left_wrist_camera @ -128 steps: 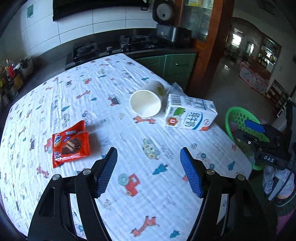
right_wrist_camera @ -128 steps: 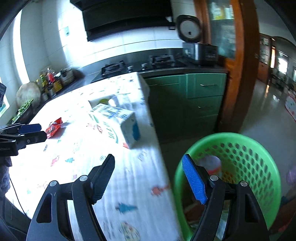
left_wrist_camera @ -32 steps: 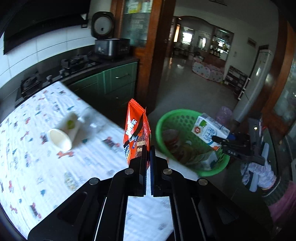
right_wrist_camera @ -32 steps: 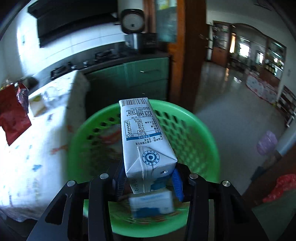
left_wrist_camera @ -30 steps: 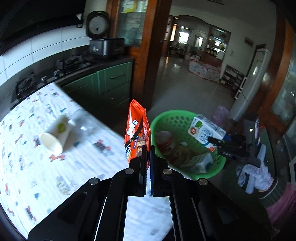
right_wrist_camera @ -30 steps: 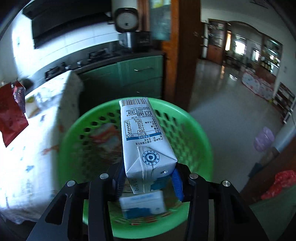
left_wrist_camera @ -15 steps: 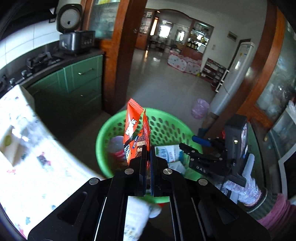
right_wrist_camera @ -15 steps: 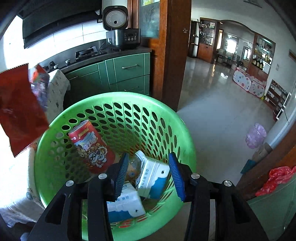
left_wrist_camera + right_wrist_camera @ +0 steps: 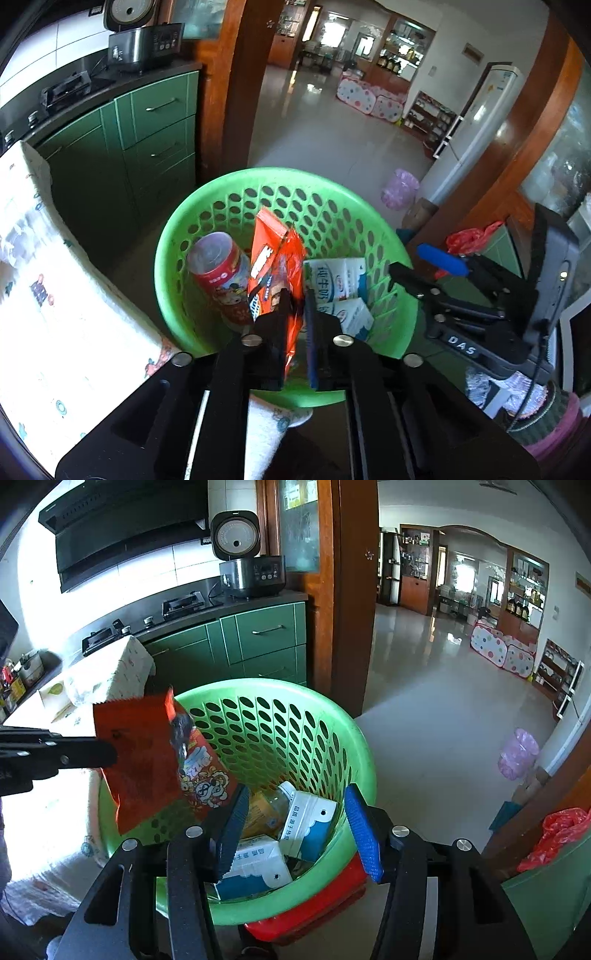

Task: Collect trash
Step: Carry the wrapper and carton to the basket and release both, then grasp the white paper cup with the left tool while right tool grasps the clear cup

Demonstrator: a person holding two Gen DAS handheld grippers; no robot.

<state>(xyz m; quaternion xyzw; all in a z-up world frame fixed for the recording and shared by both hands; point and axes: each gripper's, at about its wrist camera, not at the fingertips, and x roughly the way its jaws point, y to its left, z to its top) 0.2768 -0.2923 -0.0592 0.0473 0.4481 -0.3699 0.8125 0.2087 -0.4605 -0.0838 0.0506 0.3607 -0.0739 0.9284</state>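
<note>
My left gripper (image 9: 298, 301) is nearly shut, with the red snack wrapper (image 9: 275, 266) between its jaws, over the green basket (image 9: 236, 184). The jaws stand slightly apart and the wrapper leans against the left one. In the right wrist view the wrapper (image 9: 147, 760) hangs at the basket's (image 9: 332, 731) left rim from the left gripper (image 9: 99, 755). My right gripper (image 9: 295, 827) is open and empty above the basket. Inside lie white and blue milk cartons (image 9: 310, 823) and a red can (image 9: 221, 273).
The table with the patterned cloth (image 9: 55, 295) is left of the basket. A paper cup (image 9: 55, 696) lies on it. Green cabinets (image 9: 266, 642) and a wooden door frame (image 9: 351, 590) stand behind. A red stool (image 9: 314, 908) sits under the basket.
My left gripper has carried the wrapper from the table to over the basket and its jaws have parted slightly. My right gripper has dropped the milk carton into the basket and opened.
</note>
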